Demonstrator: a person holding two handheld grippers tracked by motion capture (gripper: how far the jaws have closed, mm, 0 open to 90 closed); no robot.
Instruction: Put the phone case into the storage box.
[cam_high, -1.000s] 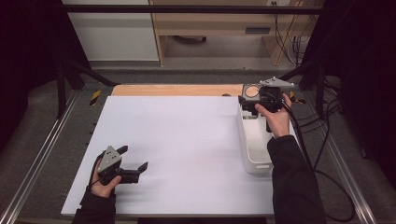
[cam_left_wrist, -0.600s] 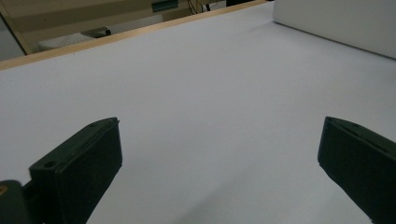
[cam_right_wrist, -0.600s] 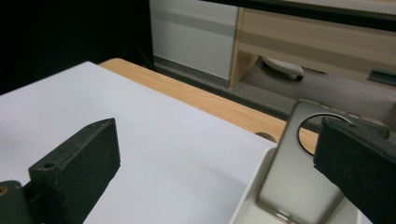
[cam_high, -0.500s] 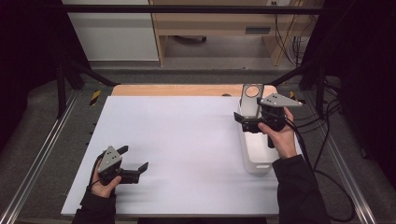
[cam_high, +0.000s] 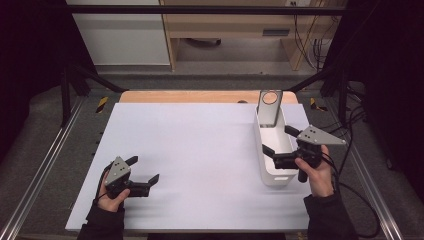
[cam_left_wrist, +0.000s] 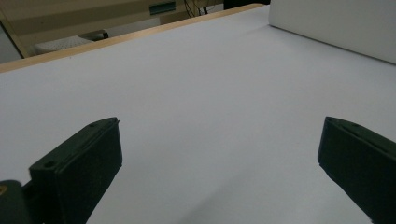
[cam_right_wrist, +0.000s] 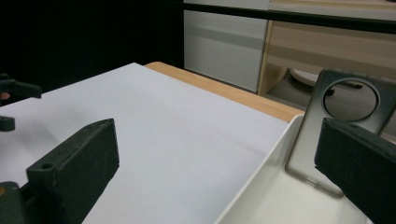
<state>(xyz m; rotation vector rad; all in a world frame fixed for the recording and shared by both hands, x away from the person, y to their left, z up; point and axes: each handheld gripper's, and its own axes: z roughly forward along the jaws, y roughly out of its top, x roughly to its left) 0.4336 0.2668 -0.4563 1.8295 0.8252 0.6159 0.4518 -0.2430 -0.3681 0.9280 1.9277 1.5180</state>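
White rectangular bin (cam_high: 272, 172) stands on the right part of the table's white surface (cam_high: 200, 150), long axis running near to far; its far end reaches almost to the wooden strip (cam_high: 200, 96) along the table's far edge. In the right gripper view, the bin's rim (cam_right_wrist: 252, 186) crosses the lower middle of the picture.

Phone case (cam_high: 269, 107), grey with a round camera cut-out near its top, stands upright inside the bin and leans against the far end wall. In the right gripper view, the phone case (cam_right_wrist: 345, 112) rises above the bin floor, partly behind the right-hand jaw.

Right gripper (cam_high: 280, 142) is held over the near half of the bin, jaws spread wide and pointing left across it, with one jaw toward each side of the rim. Nothing sits between the jaws, and whether they touch the bin cannot be told.

Left gripper (cam_high: 144, 170) rests low at the near left of the white surface, well apart from the bin. Its jaws are spread wide with only bare surface between them.
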